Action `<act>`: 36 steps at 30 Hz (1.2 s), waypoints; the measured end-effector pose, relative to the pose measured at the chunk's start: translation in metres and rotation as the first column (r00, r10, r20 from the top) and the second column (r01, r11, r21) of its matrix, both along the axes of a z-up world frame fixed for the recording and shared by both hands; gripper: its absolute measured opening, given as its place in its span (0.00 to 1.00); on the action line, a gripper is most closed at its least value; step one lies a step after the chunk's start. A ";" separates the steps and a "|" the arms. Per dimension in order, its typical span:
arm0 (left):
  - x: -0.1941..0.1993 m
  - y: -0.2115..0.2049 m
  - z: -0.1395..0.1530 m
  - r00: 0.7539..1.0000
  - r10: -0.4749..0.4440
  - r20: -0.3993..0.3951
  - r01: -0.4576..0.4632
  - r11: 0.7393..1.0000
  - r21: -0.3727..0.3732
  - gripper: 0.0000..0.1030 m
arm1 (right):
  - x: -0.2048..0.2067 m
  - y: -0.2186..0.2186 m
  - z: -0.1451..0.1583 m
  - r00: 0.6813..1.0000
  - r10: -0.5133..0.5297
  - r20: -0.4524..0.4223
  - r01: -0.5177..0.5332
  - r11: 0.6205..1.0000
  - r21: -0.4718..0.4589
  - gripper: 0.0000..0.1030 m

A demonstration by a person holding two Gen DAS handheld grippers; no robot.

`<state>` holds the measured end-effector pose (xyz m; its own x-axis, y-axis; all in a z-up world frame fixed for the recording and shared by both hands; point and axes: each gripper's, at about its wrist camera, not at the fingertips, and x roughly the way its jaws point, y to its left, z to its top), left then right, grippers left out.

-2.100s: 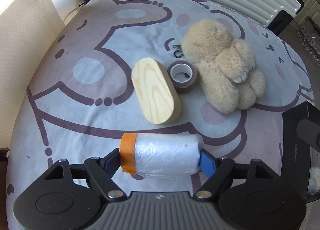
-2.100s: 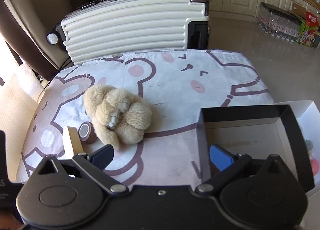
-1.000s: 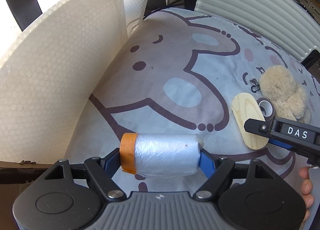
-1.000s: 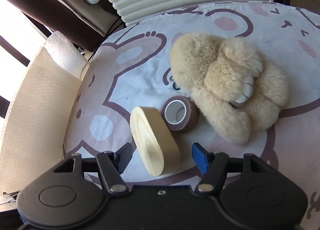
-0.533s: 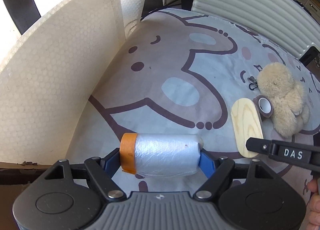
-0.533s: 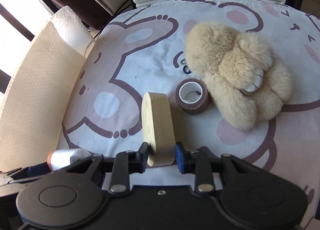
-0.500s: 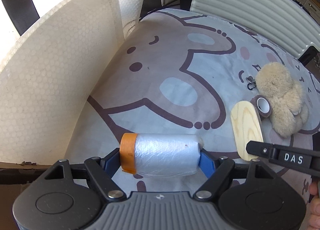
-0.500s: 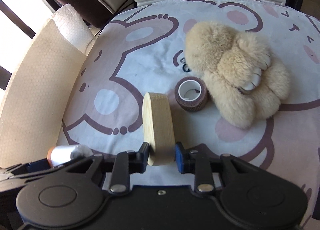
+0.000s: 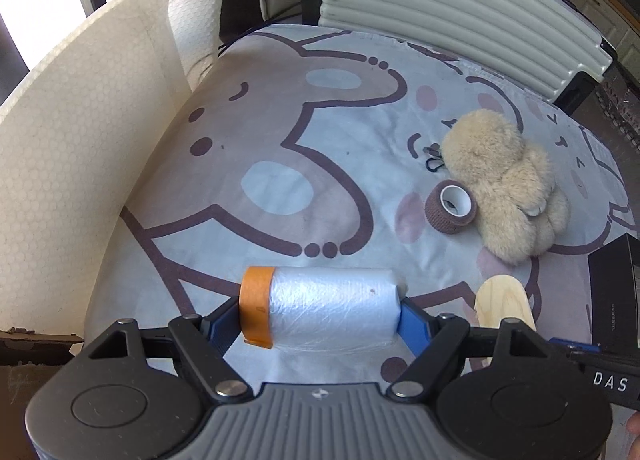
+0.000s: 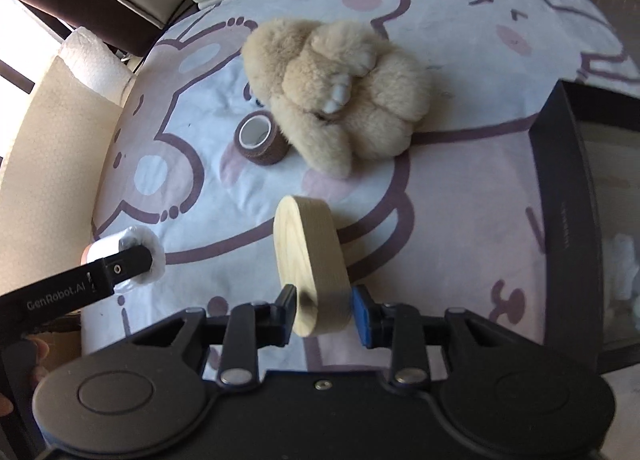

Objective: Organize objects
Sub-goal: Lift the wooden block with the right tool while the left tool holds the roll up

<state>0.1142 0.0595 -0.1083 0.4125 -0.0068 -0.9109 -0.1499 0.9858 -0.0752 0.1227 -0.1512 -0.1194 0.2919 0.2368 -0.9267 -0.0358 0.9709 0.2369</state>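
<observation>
"DAS" stands in white on the right gripper (image 9: 576, 346) arm; "GenRobot.AI" stands on the left gripper (image 10: 132, 260) arm

Cartoon-print cloth (image 9: 280, 132) carries plush toy (image 9: 506, 188), brown tape roll (image 9: 450, 206), black box (image 10: 580, 220).

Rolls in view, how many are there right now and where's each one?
2. The plastic-wrapped roll with the orange end is held in the left gripper. The brown tape roll lies on the printed cloth beside the plush toy. Others may be hidden.
</observation>
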 end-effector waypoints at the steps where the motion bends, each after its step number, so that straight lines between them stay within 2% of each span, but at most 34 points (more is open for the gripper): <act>1: 0.000 -0.003 0.000 1.000 -0.007 0.001 0.007 1.000 0.003 0.78 | -0.001 0.000 0.003 0.999 0.014 0.031 -0.013 1.000 -0.010 0.41; 4: 0.002 -0.008 0.000 1.000 -0.023 0.000 0.023 1.000 0.016 0.78 | 0.000 0.003 0.010 0.994 0.070 0.087 -0.068 0.997 -0.019 0.54; 10: 0.001 -0.006 -0.004 0.999 -0.038 -0.015 0.038 0.998 0.050 0.78 | 0.010 0.026 -0.006 0.983 0.178 0.055 -0.170 0.977 -0.132 0.54; 16: 0.001 -0.002 -0.009 0.998 -0.053 -0.038 0.056 0.995 0.081 0.78 | 0.018 0.037 -0.023 0.982 0.187 -0.003 -0.185 0.966 -0.181 0.53; 20: 0.001 -0.001 -0.011 0.998 -0.054 -0.044 0.058 0.994 0.087 0.78 | 0.021 0.039 -0.036 0.981 0.186 -0.060 -0.195 0.956 -0.218 0.49; 21: 0.001 -0.002 -0.011 0.997 -0.055 -0.045 0.059 0.994 0.089 0.78 | 0.022 0.039 -0.036 0.980 0.192 -0.057 -0.199 0.955 -0.218 0.49; 22: 0.001 -0.002 -0.010 0.997 -0.056 -0.044 0.060 0.994 0.090 0.78 | 0.022 0.038 -0.035 0.980 0.189 -0.059 -0.198 0.955 -0.219 0.43; 28: -0.001 -0.006 -0.003 0.998 -0.050 -0.027 0.052 0.995 0.091 0.78 | 0.019 0.033 -0.023 0.978 0.203 -0.046 -0.208 0.959 -0.190 0.43; 36: -0.010 -0.013 0.015 0.999 -0.045 0.013 0.043 0.995 0.087 0.78 | 0.006 0.023 0.006 0.982 0.189 0.030 -0.181 0.968 -0.173 0.43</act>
